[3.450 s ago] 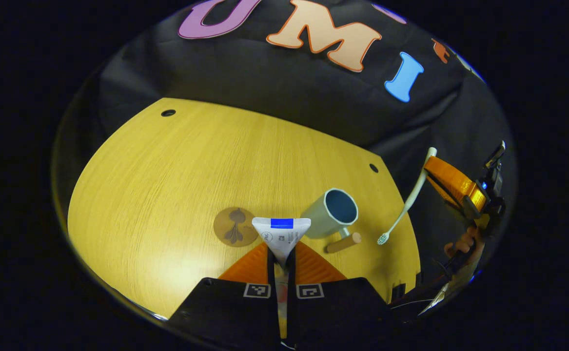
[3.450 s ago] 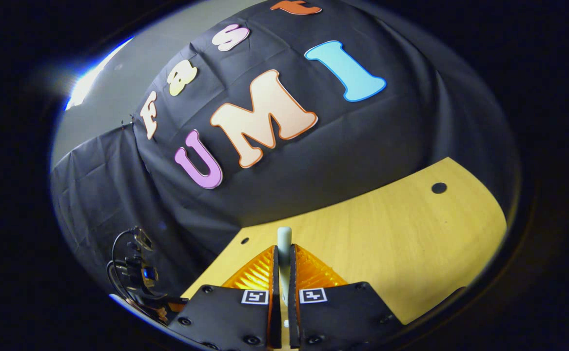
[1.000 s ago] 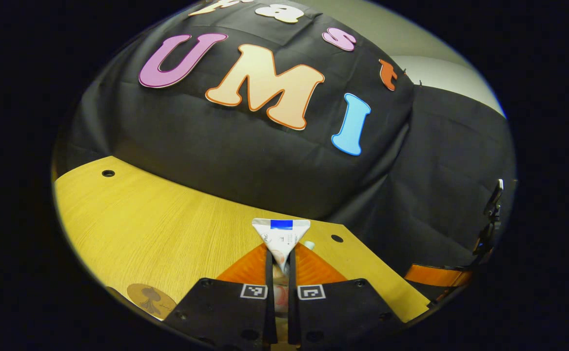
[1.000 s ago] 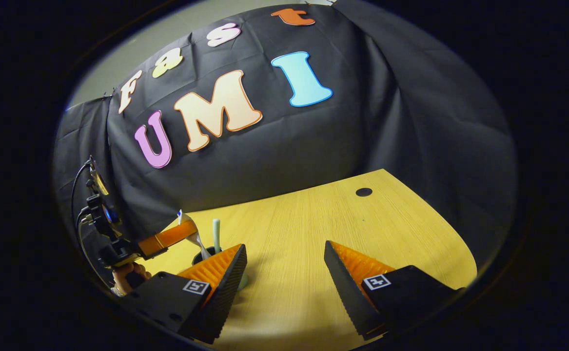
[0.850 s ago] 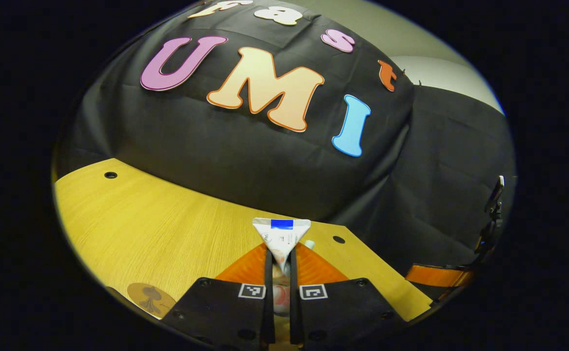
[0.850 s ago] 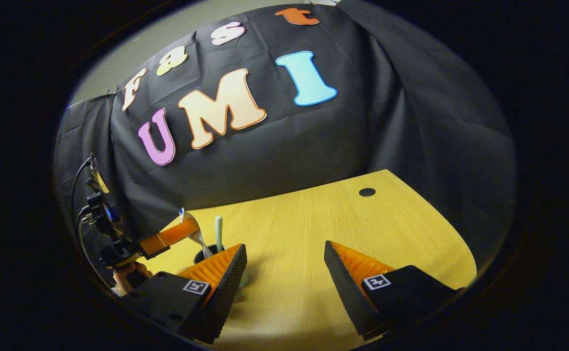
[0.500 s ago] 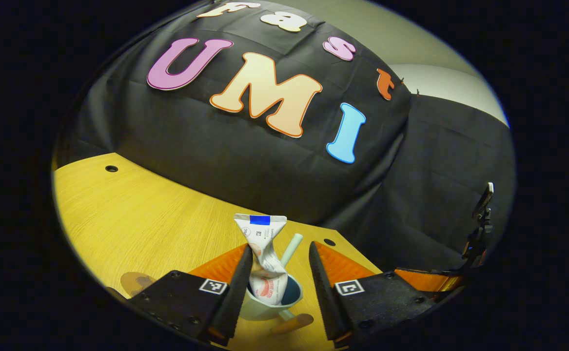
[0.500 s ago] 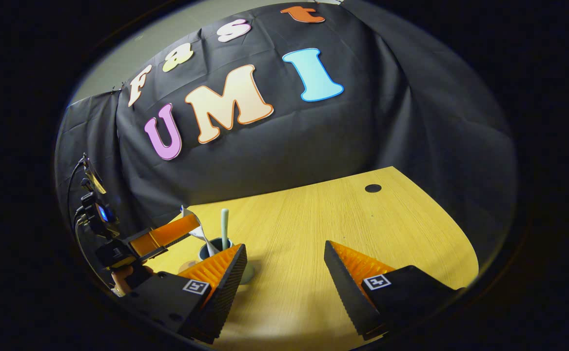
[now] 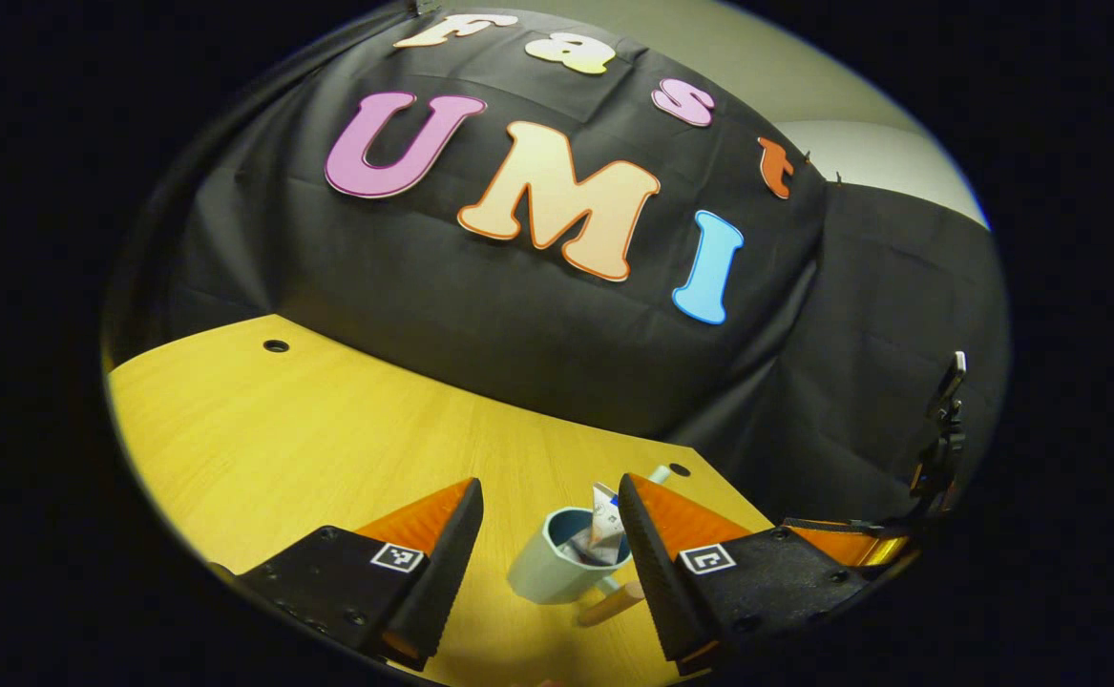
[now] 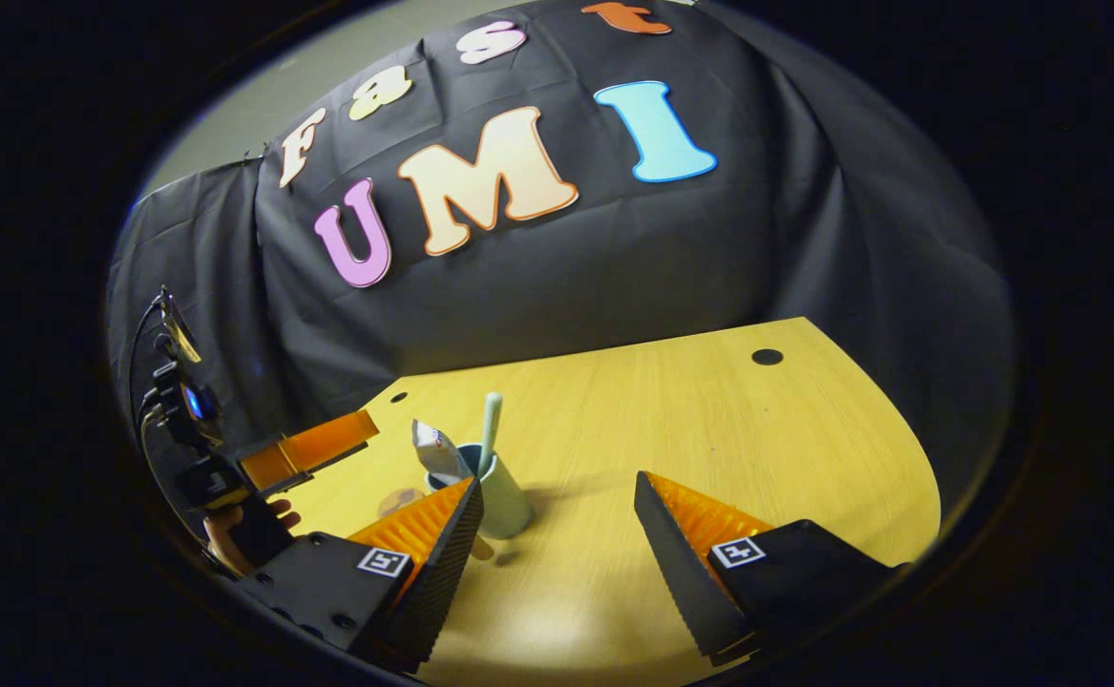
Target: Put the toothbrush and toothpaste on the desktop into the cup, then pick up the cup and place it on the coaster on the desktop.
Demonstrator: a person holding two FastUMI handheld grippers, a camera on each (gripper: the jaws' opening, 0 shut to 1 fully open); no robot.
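Observation:
A pale green cup with a wooden handle stands on the wooden table, just ahead of my left gripper, which is open around nothing. The white toothpaste tube stands crumpled inside the cup. In the right gripper view the cup holds the toothpaste and the upright toothbrush. My right gripper is open, with the cup behind its left finger. The brown coaster lies just left of the cup. The left gripper hovers left of the cup, apart from the tube.
Black cloth walls close off the table's far side. Small round holes mark the table's far corners. A hand holds the left gripper at the table's left edge. The right gripper sits low at the right, past the table's corner.
My left gripper opened and let go of the toothpaste, which dropped into the cup beside the toothbrush. The left gripper then drew back from the cup. The right gripper stayed open.

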